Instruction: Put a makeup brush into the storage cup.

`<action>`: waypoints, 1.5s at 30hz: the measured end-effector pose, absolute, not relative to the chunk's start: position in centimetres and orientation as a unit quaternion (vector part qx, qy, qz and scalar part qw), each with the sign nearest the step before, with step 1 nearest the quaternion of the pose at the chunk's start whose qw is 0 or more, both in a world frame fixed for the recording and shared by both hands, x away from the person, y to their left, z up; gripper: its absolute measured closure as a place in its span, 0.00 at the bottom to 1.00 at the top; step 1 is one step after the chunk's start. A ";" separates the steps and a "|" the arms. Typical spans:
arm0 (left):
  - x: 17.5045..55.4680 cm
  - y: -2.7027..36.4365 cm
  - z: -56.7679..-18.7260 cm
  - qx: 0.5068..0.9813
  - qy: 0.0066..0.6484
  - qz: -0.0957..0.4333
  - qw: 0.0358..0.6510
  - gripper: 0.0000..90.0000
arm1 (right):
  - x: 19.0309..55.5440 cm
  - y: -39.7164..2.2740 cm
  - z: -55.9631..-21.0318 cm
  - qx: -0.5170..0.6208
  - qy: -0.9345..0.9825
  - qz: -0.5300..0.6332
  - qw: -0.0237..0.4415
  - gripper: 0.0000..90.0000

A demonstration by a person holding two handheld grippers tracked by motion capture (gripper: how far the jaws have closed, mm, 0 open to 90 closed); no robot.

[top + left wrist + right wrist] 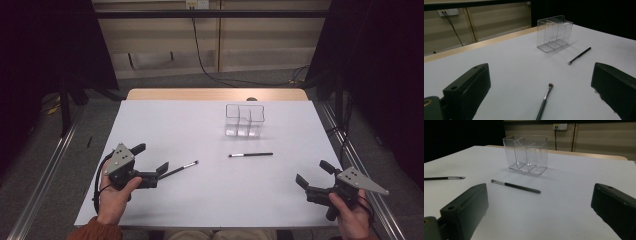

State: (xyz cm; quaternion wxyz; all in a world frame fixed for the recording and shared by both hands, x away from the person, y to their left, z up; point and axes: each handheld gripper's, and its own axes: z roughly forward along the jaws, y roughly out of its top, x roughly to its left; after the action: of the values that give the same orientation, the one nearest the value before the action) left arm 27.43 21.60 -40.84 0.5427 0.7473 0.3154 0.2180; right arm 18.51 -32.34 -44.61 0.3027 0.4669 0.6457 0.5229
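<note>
Left black two-jaw gripper [151, 163]: jaws wide apart, straddling slim black makeup brush with silver ferrule [545, 100] on white table [165, 125]. Advised: lower squarely, clamp mid-handle. Right black gripper [312, 173]: jaws apart, idle. Second black brush [251, 155]: near clear three-compartment acrylic organiser [244, 120].

Left gripper [151, 161] and right gripper [314, 173]: black blocky jaws, grey three-cornered top plates with dark holes, black trailing cable; rust-orange sleeve [95, 230].
</note>
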 end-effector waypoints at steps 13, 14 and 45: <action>29.5 20.8 -39.7 0.743 0.321 0.205 0.550 0.02 | 18.5 -32.0 -44.5 0.463 0.648 0.524 0.301 0.01; 29.8 20.8 -39.5 0.744 0.323 0.206 0.547 0.02 | 18.5 -32.0 -44.5 0.463 0.650 0.523 0.300 0.01; 34.5 17.6 -38.4 0.834 0.310 0.176 0.421 0.04 | 18.8 -31.9 -44.6 0.460 0.655 0.524 0.289 0.01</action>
State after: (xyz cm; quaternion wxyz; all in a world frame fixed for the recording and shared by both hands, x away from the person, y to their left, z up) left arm 34.54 17.59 -38.41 0.4210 0.8341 0.3098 0.1762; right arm 18.81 -31.93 -44.63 0.2888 0.4604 0.6554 0.5244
